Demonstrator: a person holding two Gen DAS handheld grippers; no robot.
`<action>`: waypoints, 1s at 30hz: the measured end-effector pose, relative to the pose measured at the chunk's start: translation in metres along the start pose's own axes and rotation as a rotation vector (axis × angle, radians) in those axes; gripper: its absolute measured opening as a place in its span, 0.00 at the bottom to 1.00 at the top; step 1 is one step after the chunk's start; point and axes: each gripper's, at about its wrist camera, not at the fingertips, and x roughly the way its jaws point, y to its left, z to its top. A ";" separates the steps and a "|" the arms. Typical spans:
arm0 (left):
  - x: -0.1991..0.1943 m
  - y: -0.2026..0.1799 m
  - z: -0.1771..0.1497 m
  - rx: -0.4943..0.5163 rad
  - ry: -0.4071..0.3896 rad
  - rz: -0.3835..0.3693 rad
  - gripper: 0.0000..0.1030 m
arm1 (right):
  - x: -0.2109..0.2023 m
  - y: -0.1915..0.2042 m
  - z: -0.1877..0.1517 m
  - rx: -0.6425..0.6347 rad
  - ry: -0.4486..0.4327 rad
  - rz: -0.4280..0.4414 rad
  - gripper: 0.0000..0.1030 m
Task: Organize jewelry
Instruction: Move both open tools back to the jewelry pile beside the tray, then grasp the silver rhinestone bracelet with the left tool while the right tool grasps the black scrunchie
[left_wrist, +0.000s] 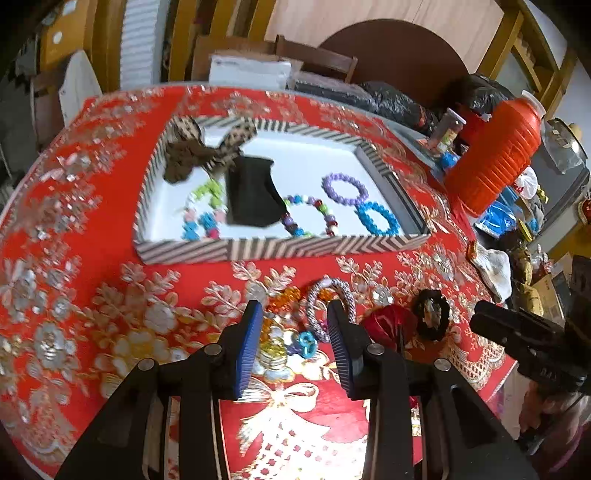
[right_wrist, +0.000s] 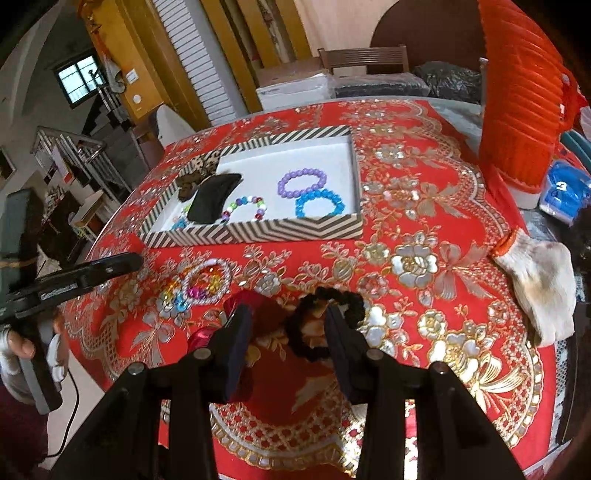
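Left wrist view first: the left gripper (left_wrist: 295, 314) sits closest to the lens, jaws apart and holding nothing. Right between and just beyond its fingers is a tangle of jewelry on the red embroidered surface (left_wrist: 110, 288): a pale twisted bracelet (left_wrist: 332, 299), some orange beads (left_wrist: 282, 297) and a little blue ring (left_wrist: 307, 343). Off to its right are a red scrunchie (left_wrist: 388, 325) and a black scrunchie (left_wrist: 432, 314). Straight ahead, further out, the striped tray (left_wrist: 280, 249) already holds a purple bracelet (left_wrist: 345, 188), a blue bracelet (left_wrist: 378, 219), a multicolor bead bracelet (left_wrist: 314, 218), a black pouch (left_wrist: 251, 195) and a leopard bow (left_wrist: 199, 147).

Right wrist view: the right gripper (right_wrist: 288, 325) is also spread wide and empty, with the black scrunchie (right_wrist: 325, 321) lying between its fingers and the red scrunchie (right_wrist: 255, 306) at its left finger. The tray (right_wrist: 258, 230) is ahead and left, and a work glove (right_wrist: 539, 288) lies far right.

What could bite here: the left pile is knotted together, so a pinch may drag up several pieces or snag a strand. The right jaws might catch both scrunchies, since they sit so close.

No readable brand or writing anywhere.
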 end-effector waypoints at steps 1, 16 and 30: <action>0.004 -0.001 -0.001 0.001 0.014 -0.006 0.22 | 0.000 0.000 -0.002 -0.005 0.001 -0.006 0.41; 0.045 -0.020 0.002 0.070 0.105 -0.020 0.22 | 0.035 -0.037 -0.006 0.049 0.044 -0.118 0.41; 0.070 -0.018 0.007 0.082 0.145 0.011 0.00 | 0.061 -0.034 0.000 0.002 0.057 -0.137 0.11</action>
